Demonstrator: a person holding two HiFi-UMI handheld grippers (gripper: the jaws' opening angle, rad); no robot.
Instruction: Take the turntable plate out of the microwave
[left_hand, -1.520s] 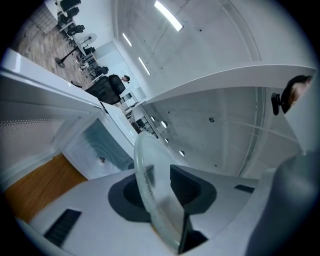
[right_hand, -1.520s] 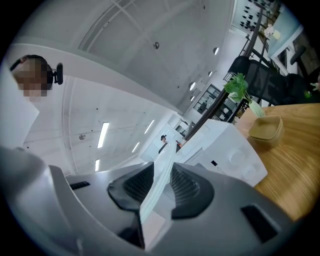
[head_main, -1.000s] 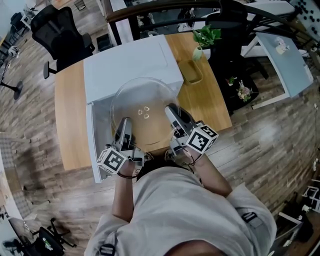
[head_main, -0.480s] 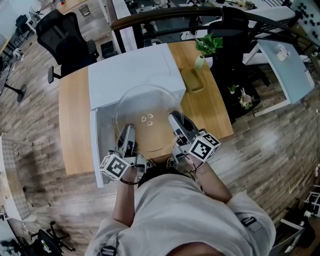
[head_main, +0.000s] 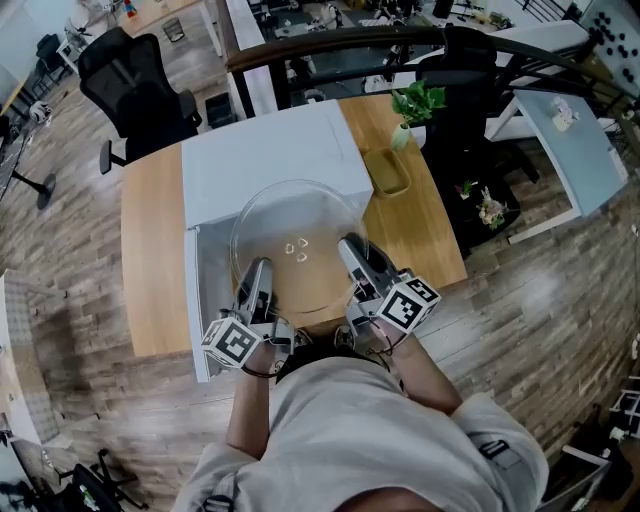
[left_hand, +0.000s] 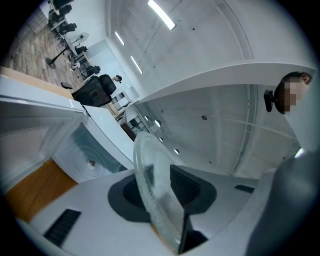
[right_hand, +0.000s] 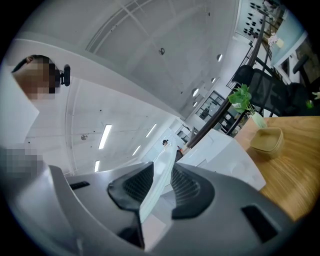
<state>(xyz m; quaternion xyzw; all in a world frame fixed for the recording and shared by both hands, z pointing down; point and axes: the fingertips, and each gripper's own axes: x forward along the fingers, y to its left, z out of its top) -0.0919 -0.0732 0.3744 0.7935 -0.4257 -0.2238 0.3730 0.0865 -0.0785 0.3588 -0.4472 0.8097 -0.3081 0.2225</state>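
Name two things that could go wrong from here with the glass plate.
The left gripper and right gripper pinch only the near rim of the smooth glass plate, so its far side may sag or slip free.
The open microwave door stands close beside the left gripper; a sideways swing could knock the glass against it.

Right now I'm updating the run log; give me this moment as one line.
left gripper: shut on turntable plate | right gripper: shut on turntable plate | turntable plate: outside microwave, in front of it

The left hand-held gripper (head_main: 257, 270) and the right hand-held gripper (head_main: 352, 247) point level, side by side, each with its jaws clamped on the turntable plate (head_main: 295, 210).
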